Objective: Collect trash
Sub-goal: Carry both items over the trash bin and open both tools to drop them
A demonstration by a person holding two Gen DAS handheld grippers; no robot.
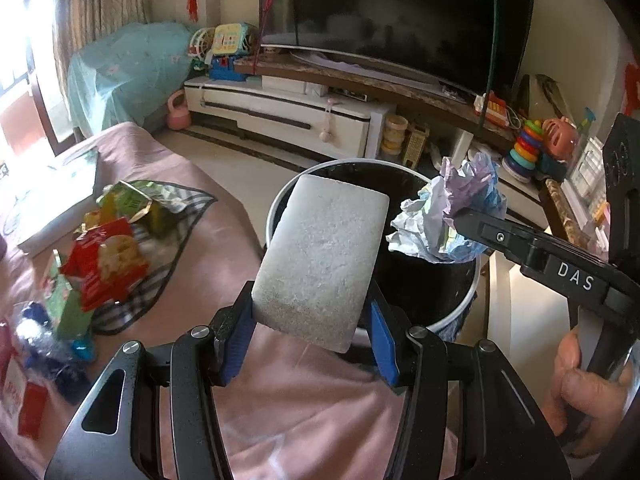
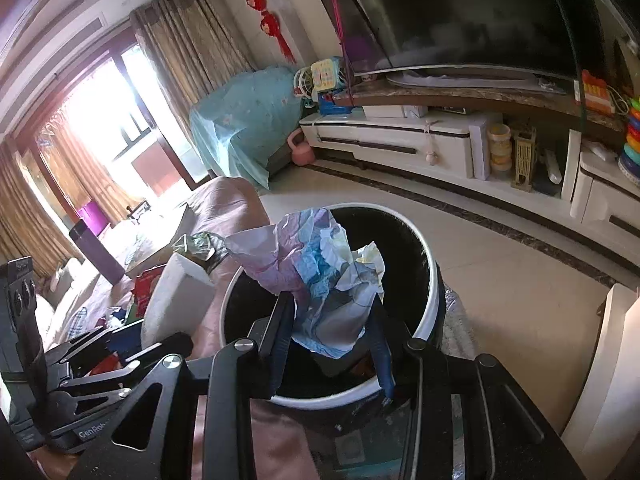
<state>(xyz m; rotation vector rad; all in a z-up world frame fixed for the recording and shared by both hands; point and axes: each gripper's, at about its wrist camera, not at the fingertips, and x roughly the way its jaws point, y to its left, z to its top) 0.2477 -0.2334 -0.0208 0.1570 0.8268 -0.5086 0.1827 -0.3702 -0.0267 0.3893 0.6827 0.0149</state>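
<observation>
My left gripper [image 1: 310, 312] is shut on a white foam block [image 1: 320, 260] and holds it at the near rim of a round bin [image 1: 460, 308] with a white rim and black inside. My right gripper [image 2: 332, 312] is shut on a crumpled pastel paper ball [image 2: 320, 272] and holds it above the bin [image 2: 428, 312] opening. The paper ball [image 1: 448, 216] and the right gripper [image 1: 472, 220] also show in the left wrist view, over the bin's right side. The foam block [image 2: 176, 296] shows at the left in the right wrist view.
Snack wrappers [image 1: 104, 256] lie on a striped cloth [image 1: 176, 216] on the pink-covered table [image 1: 280, 400], with more trash [image 1: 40, 340] at the left edge. A book [image 1: 52, 200] lies beyond. A TV stand [image 2: 400, 140] with toys lines the far wall.
</observation>
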